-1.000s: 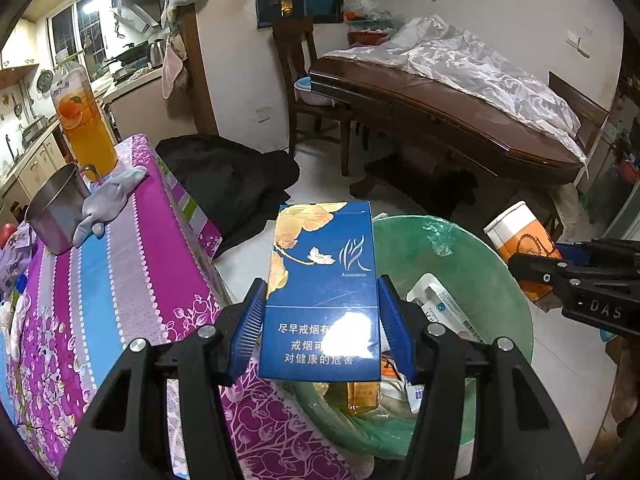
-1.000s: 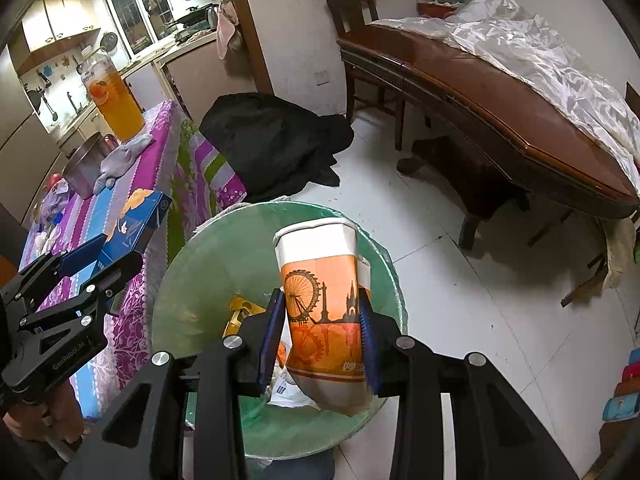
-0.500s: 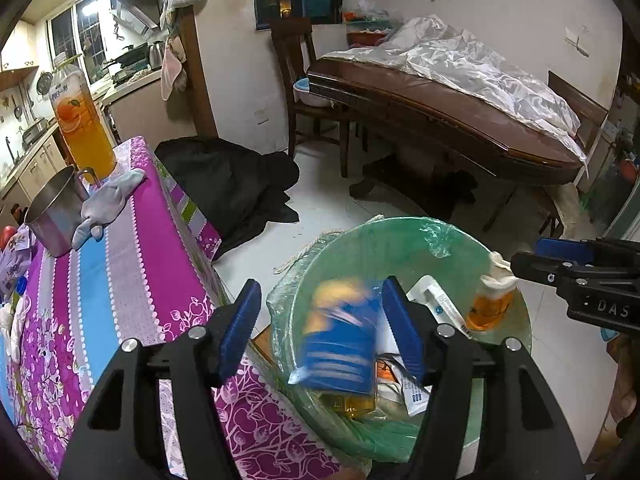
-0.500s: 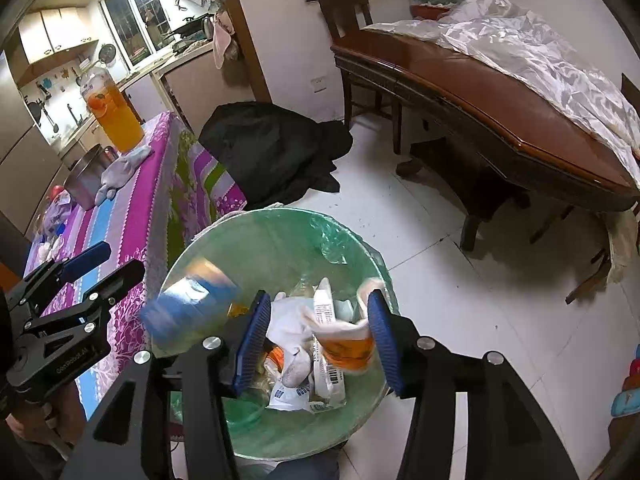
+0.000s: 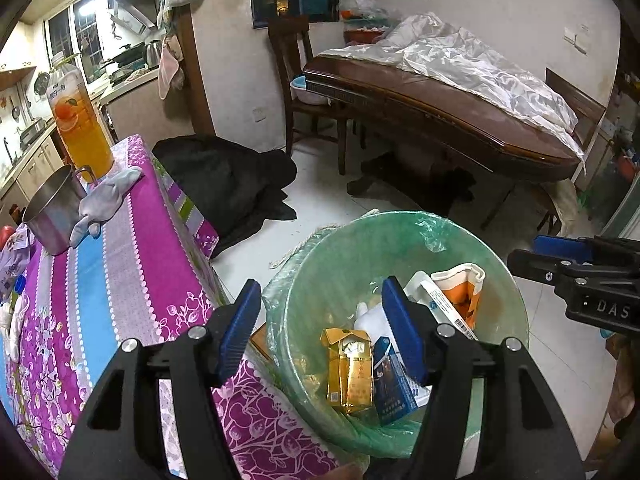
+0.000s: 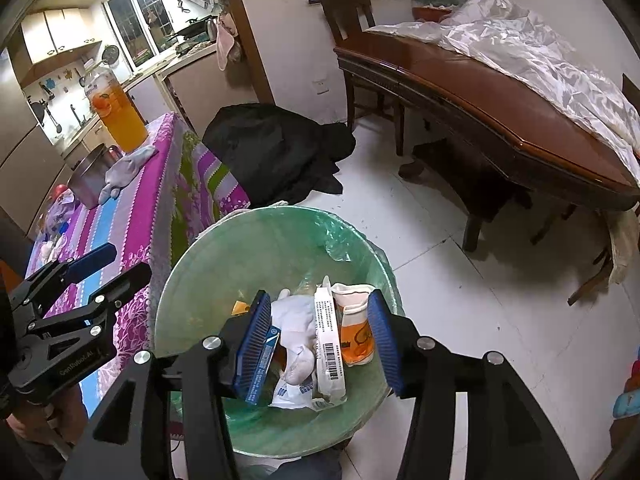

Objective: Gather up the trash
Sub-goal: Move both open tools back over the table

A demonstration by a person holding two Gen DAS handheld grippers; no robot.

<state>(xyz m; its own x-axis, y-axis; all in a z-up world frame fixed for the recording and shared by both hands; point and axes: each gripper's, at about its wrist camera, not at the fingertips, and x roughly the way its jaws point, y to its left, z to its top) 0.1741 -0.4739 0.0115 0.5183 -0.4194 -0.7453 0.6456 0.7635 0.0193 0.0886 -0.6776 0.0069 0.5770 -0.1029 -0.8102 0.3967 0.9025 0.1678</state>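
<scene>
Two ribbed blue claws, left claw and right claw, gaping empty, round green-lined bin, crumpled cartons

Table with a purple floral cloth, beside a bin on a pale tiled floor

On the tablecloth, at its far end, stand a juice jug and a metal mug, with a grey glove just beside the mug. The bin and a black cloth heap lie on the floor beside the table.
</scene>
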